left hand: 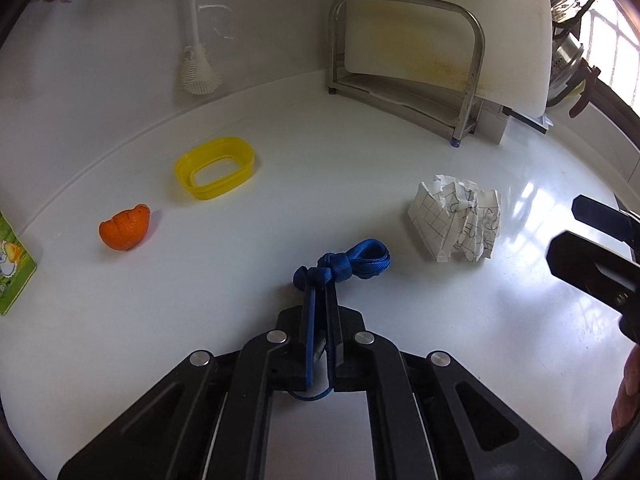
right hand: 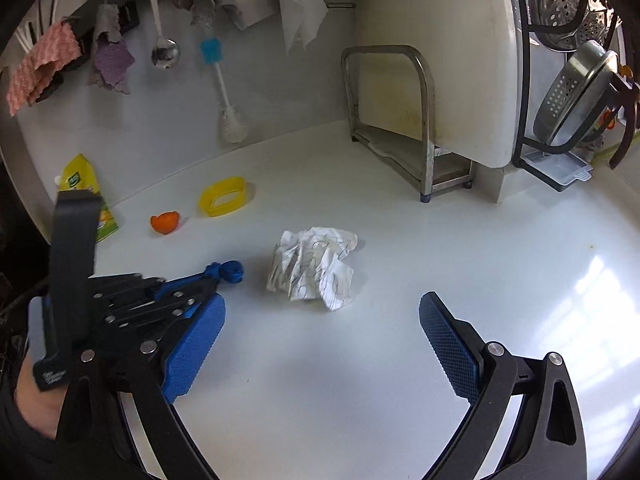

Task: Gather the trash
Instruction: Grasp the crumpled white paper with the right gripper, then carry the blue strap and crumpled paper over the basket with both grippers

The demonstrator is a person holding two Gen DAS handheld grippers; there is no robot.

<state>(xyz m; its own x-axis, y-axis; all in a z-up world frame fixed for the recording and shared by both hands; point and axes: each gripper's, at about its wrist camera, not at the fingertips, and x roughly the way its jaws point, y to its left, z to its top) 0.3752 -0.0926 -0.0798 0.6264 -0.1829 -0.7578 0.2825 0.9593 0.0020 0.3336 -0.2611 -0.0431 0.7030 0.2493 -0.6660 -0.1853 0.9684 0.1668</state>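
A knotted blue strap [left hand: 352, 264] lies on the white counter [left hand: 240, 288] and my left gripper [left hand: 319, 287] is shut on its knot. In the right wrist view the same left gripper [right hand: 214, 274] reaches in from the left with the blue strap [right hand: 233, 271] at its tips. A crumpled ball of printed paper [right hand: 312, 268] sits just ahead of my right gripper [right hand: 320, 340], which stands wide open with nothing between its blue pads [right hand: 192, 344]. Seen from the left wrist, the crumpled paper [left hand: 456, 220] has the right gripper [left hand: 592, 248] off to its right.
An orange peel [left hand: 126, 230], a yellow plastic ring [left hand: 214, 168] and a green packet [left hand: 12, 264] lie at the left of the counter. A steel rack [left hand: 404, 64] holding a white cutting board stands at the back. A dish rack [right hand: 560, 120] with steel pans is at the far right.
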